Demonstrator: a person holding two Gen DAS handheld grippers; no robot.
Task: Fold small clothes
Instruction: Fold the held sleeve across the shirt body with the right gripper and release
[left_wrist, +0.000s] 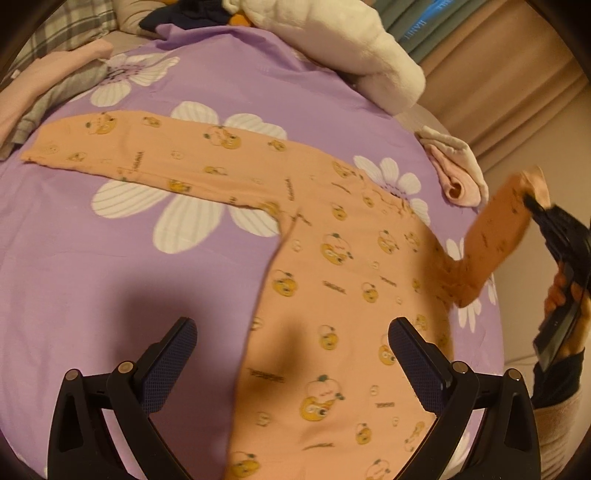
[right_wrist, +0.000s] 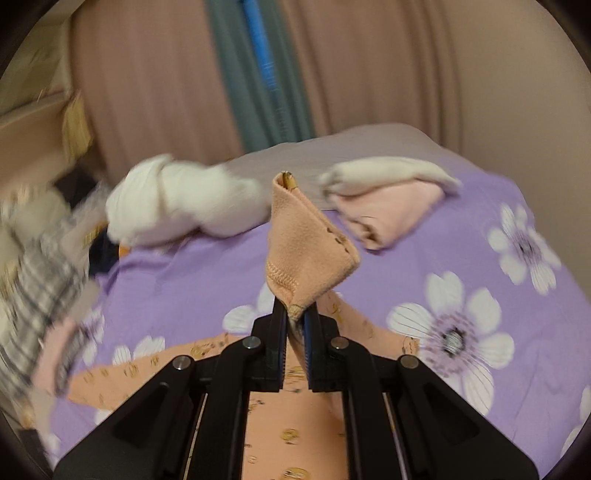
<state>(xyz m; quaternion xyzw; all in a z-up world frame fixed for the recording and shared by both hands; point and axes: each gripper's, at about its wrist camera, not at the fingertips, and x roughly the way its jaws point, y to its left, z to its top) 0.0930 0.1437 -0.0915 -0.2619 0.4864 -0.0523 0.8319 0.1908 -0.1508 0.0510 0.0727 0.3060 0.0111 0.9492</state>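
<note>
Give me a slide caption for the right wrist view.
Right gripper pinches the cuff of the peach printed top, lifting it above the purple flowered sheet.

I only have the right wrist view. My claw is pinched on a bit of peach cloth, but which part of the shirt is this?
Observer: It is the cuff end of one sleeve, lifted off the purple sheet by the right claw.
Operator: Is the other sleeve folded in?
Observer: No, the other sleeve lies flat and stretched straight out to the far side.
Operator: Where is my left claw?
Observer: The left claw is open above the shirt body, with nothing between its pads.
</note>
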